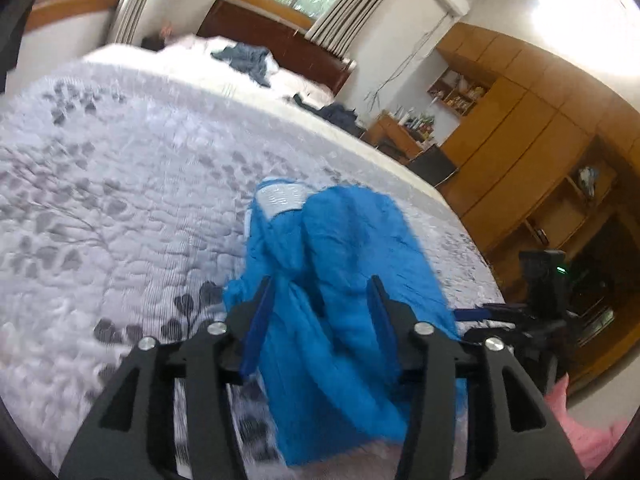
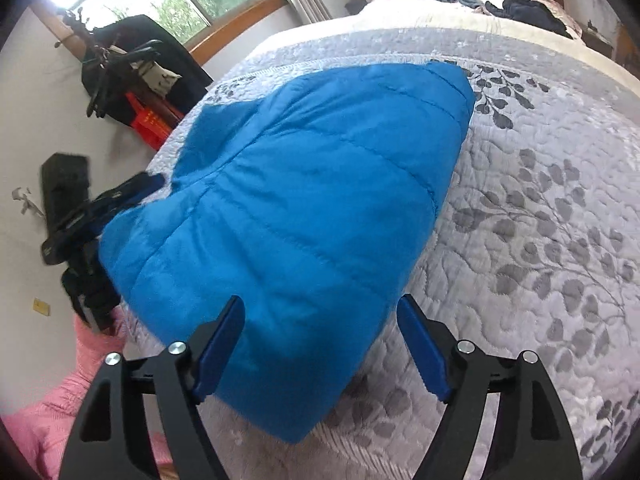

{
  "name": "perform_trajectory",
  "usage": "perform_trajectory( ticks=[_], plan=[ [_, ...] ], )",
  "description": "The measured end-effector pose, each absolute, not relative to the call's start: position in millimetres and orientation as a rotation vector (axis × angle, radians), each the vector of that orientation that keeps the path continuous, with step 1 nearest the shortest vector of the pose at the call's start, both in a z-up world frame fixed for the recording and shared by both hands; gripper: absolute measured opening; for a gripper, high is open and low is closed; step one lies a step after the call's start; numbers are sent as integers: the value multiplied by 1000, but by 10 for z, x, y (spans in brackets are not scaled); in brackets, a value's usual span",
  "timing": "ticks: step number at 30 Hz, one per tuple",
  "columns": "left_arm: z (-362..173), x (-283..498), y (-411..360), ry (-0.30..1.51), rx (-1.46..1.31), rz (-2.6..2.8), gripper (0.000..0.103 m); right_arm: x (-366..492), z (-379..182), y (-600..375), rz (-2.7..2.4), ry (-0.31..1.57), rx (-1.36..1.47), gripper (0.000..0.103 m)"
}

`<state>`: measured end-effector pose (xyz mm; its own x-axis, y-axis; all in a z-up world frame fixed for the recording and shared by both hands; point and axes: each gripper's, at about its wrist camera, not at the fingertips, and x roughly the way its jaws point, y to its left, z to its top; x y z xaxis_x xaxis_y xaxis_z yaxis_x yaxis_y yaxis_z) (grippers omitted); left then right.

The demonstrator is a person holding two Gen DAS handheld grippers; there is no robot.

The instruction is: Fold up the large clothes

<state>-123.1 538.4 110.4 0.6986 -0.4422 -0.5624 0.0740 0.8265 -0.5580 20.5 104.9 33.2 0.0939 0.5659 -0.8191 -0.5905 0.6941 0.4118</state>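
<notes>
Blue quilted jacket (image 2: 304,200) lies bunched on the grey leaf-patterned bedspread (image 2: 540,208), close to the bed's near edge, and everything else is placed from it. In the right wrist view its stitched panels spread broad and fairly flat, narrowing toward the far end of the bed; in the left wrist view the same jacket (image 1: 344,280) looks crumpled, with a pale label patch (image 1: 280,196) showing at its far end. The left gripper (image 1: 320,300) hovers over the near part of the jacket with its fingers (image 1: 256,320) spread apart on either side of a ridge of fabric, gripping nothing. The right gripper (image 2: 320,320) sits at the jacket's near end, its fingers (image 2: 220,344) also released and wide, the blue cloth lying between them without being pinched. Each gripper shows in the other's view at the jacket's side, off the bed edge, both blurred. A pink sleeve (image 2: 60,408) appears below the jacket near the bed edge. Far beyond the jacket, by the dark wooden headboard (image 1: 280,44), lie a rumpled grey-blue cloth (image 1: 248,58) and a darker garment (image 2: 532,10). A wooden wardrobe (image 1: 520,128) stands off to the jacket's side past the bed.
</notes>
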Motion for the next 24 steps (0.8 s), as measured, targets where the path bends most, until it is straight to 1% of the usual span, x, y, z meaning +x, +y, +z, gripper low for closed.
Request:
perform_trajectory(
  ticks=[4, 7, 9, 10, 11, 13, 14, 17, 24],
  plan=[
    [1366, -1472, 5066, 756, -448, -349, 61, 108, 360, 992, 866, 1205, -20, 79],
    [1400, -1486, 4849, 800, -410, -379, 62, 65, 344, 1009, 864, 1207, -19, 79],
    [1333, -1428, 4752, 853, -391, -357, 56, 47, 336, 1005, 869, 1209, -8, 79],
    [1257, -1381, 4747, 876, -394, -358, 35, 39, 335, 998, 870, 1207, -4, 79],
    [1198, -1351, 4757, 900, -420, -370, 23, 37, 336, 997, 871, 1205, -2, 79],
    [1152, -1376, 4808, 906, -472, -389, 16, 25, 332, 1003, 873, 1204, -2, 79],
    [1146, -1406, 4837, 903, -487, -394, 14, 21, 331, 1013, 875, 1205, -4, 79],
    [1060, -1519, 4953, 908, -532, -389, 13, -8, 303, 1044, 879, 1210, -16, 79],
    [529, -1602, 5120, 994, -697, -396, 14, 20, 199, 1136, 892, 1236, -37, 79]
  ],
)
